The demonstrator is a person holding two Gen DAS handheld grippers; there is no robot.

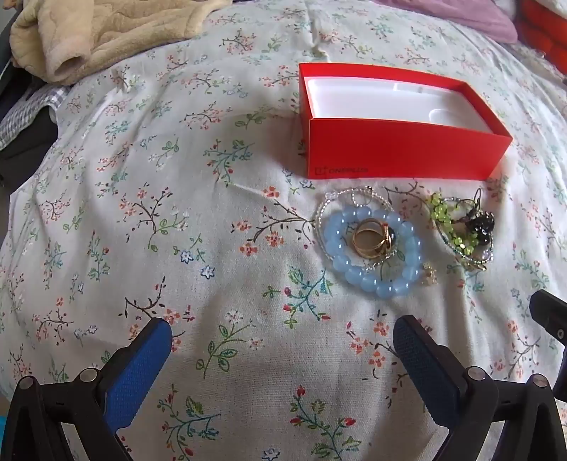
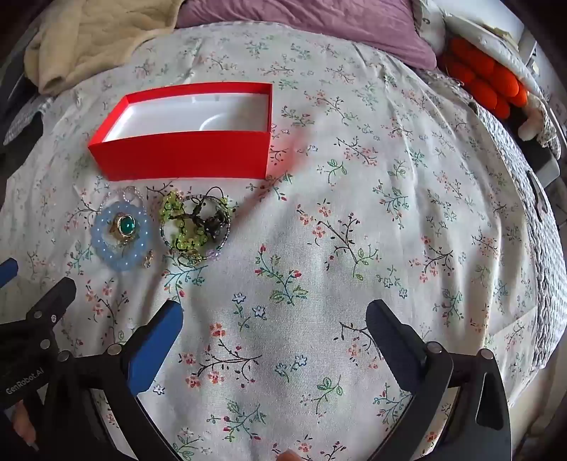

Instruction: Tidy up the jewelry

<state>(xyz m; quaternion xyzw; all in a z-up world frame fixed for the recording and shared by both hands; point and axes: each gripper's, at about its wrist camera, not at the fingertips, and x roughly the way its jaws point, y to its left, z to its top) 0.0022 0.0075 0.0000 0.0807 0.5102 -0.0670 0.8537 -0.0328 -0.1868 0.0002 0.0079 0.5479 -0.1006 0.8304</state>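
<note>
A red box [image 1: 407,152] sits lidless on a flowered sheet [image 1: 212,248], at about one o'clock from the left gripper [image 1: 283,340] in the left wrist view and at about eleven o'clock from the right gripper [image 2: 274,319] in the right wrist view. Inside the box [image 2: 184,156] only a white moulded tray [image 1: 389,106] shows; no jewelry lies in it. The jewelry rests on the sheet just in front of the box's near wall, in two small heaps side by side. One is a blue bead bracelet [image 1: 375,248] with gold rings [image 1: 372,237] piled in its middle and a thin clear bead strand [image 1: 329,209] looping around its far side; the right wrist view shows a green stone [image 2: 127,224] on one ring. A tiny gold piece [image 1: 429,275] lies just beside the bracelet at its four o'clock. The other heap [image 1: 464,227] is a tangle of green beads, dark cord and a black charm. Both grippers hang over bare sheet with their jaws spread wide and nothing between them. A beige blanket [image 1: 88,32] lies bunched at eleven o'clock, a purple pillow [image 2: 319,25] at twelve.
</note>
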